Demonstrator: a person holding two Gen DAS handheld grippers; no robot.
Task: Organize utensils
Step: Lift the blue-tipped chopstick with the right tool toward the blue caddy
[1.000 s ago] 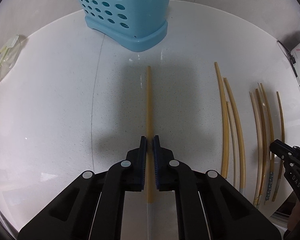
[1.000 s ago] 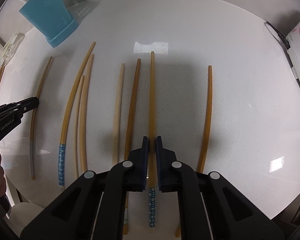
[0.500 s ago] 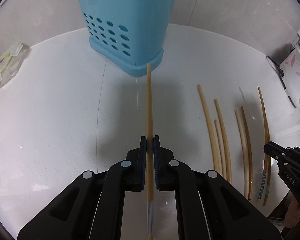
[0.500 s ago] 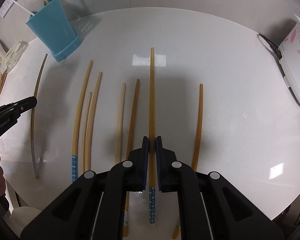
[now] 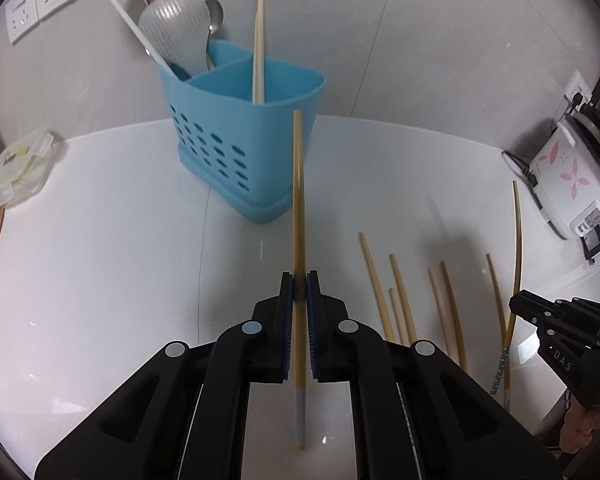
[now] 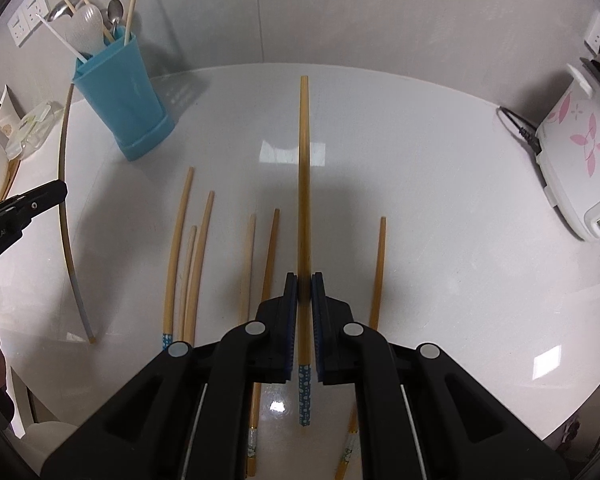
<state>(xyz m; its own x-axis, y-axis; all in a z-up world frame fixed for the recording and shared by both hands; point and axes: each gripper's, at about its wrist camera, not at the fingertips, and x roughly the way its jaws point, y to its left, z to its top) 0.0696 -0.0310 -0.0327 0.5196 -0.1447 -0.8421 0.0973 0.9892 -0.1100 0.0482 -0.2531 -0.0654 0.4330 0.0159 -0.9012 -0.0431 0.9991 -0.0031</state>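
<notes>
Both grippers tilt steeply down over the white table (image 5: 100,280). The left gripper (image 5: 299,280) clamps a grey-ended chopstick (image 5: 299,200); the right gripper (image 6: 304,282) clamps a blue-ended chopstick (image 6: 304,184). Between them lie loose chopsticks (image 6: 176,256). Beyond the left jaws stands the blue holder (image 5: 236,132).

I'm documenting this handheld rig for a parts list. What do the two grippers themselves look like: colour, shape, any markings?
Both are matte black plastic. The left gripper and right gripper each have two angular, hollowed-out linkage arms with round silver-grey pivot caps, and narrow fingers lined with ribbed blue pads. Seen side-on from the other camera, white lettering shows on the housings; it is only partly legible. No cables or sleeves are visible.
</notes>
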